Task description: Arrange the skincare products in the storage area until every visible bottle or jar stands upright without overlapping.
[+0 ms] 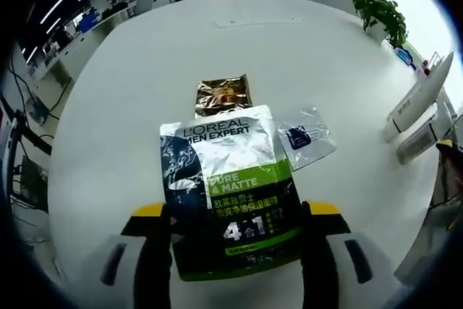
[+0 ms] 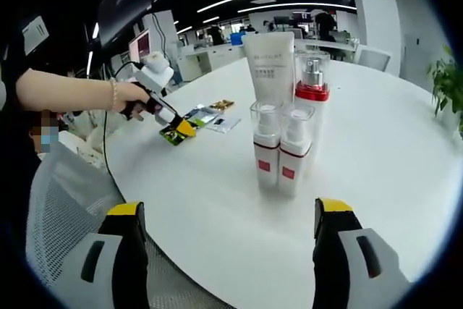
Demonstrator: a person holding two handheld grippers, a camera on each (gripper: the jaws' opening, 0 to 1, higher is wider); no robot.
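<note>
A L'Oréal Men Expert sachet [image 1: 230, 193], white, black and green, lies flat between the yellow-tipped jaws of my left gripper [image 1: 236, 209], which press on its two side edges. Beyond it on the white table [image 1: 108, 128] lie a gold sachet [image 1: 223, 95] and a clear sachet [image 1: 305, 137] with a dark blue patch. In the right gripper view, a white tube [image 2: 269, 66], a pump bottle [image 2: 311, 85] with a red band and two small clear-capped bottles [image 2: 266, 153] [image 2: 293, 157] stand upright in a tight group. My right gripper [image 2: 228, 231] is open, short of them. The left gripper [image 2: 177, 129] is far left with its sachet.
A person's hand [image 2: 130, 99] holds the left gripper. A mesh chair back [image 2: 65, 208] sits at the table's near left edge. Two white slabs [image 1: 419, 103] lean at the table's right side near a potted plant [image 1: 380, 12]. Office desks stand beyond.
</note>
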